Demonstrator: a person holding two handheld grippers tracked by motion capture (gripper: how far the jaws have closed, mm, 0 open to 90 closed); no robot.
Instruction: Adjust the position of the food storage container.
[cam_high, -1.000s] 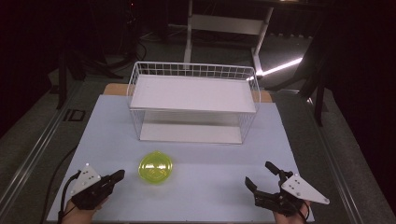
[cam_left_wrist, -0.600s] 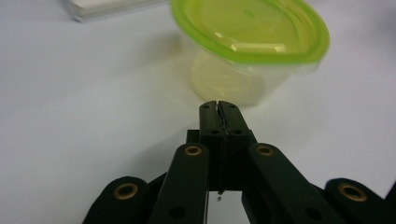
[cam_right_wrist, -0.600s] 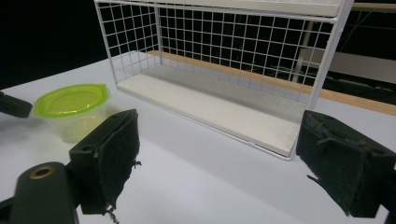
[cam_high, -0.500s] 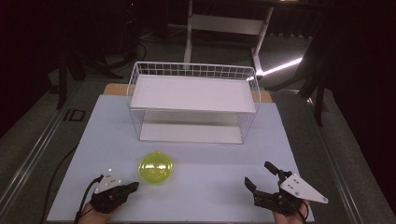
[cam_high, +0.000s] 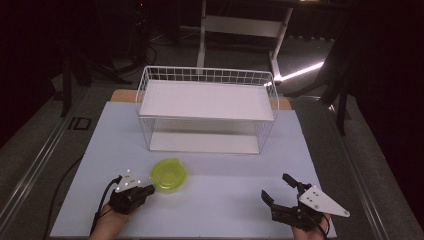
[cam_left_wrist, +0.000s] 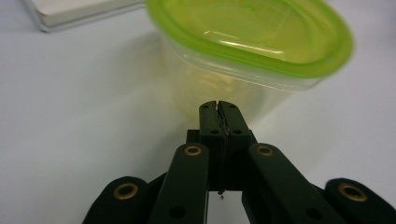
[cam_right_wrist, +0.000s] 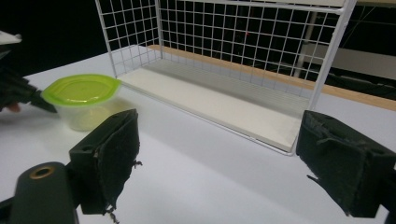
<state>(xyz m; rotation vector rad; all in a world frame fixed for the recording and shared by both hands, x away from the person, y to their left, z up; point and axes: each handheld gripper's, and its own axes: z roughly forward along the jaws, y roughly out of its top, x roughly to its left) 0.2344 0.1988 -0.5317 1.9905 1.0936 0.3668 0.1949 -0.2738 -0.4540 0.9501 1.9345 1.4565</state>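
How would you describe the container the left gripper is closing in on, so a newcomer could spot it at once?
Start at the white wire rack standing at the back of the pale table. On the bare surface in front of the rack's left half sits a small clear plastic tub, just off the shut tips of the left gripper. Its bright lime-green lid is the one vivid colour there.

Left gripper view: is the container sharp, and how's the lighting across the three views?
Left gripper view: the green-lidded container is soft, blurred at its right rim, while the shut left gripper is sharp. High view: table evenly lit, surroundings dark, one bright floor streak. Right gripper view: near pads blurred, wire rack crisp.
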